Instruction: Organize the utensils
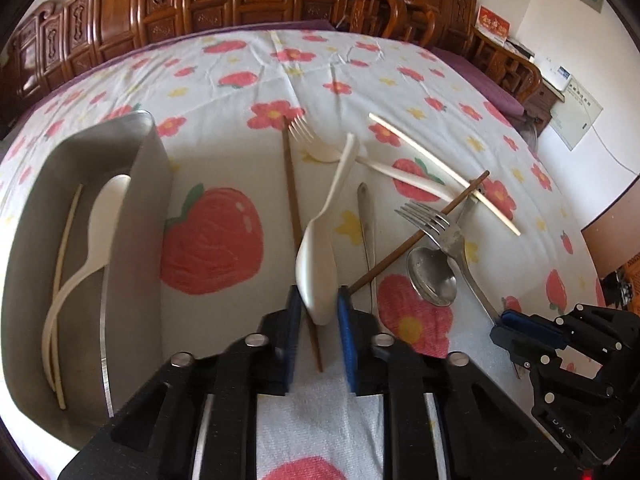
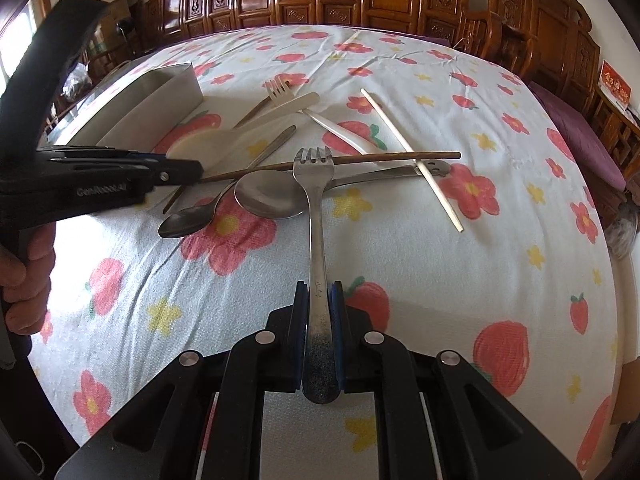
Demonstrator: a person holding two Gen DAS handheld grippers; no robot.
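Left gripper (image 1: 319, 312) clenched on white plastic spoon (image 1: 320, 256), handle pointing up the frame, away from fingers. Metal tray (image 1: 120, 264) at left of frame, just beside, long axis parallel to spoon. Right gripper (image 2: 319, 312) grasping steel fork (image 2: 316, 216) by handle, tines up-frame over brown chopstick (image 2: 360, 159).

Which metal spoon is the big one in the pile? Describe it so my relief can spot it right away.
Start at the steel tray on the flowered cloth, then go to the utensil pile beside it. The big spoon lies bowl-up beside the steel fork held by the right gripper. Its bowl is wider and brighter than the small dark spoon next to it.
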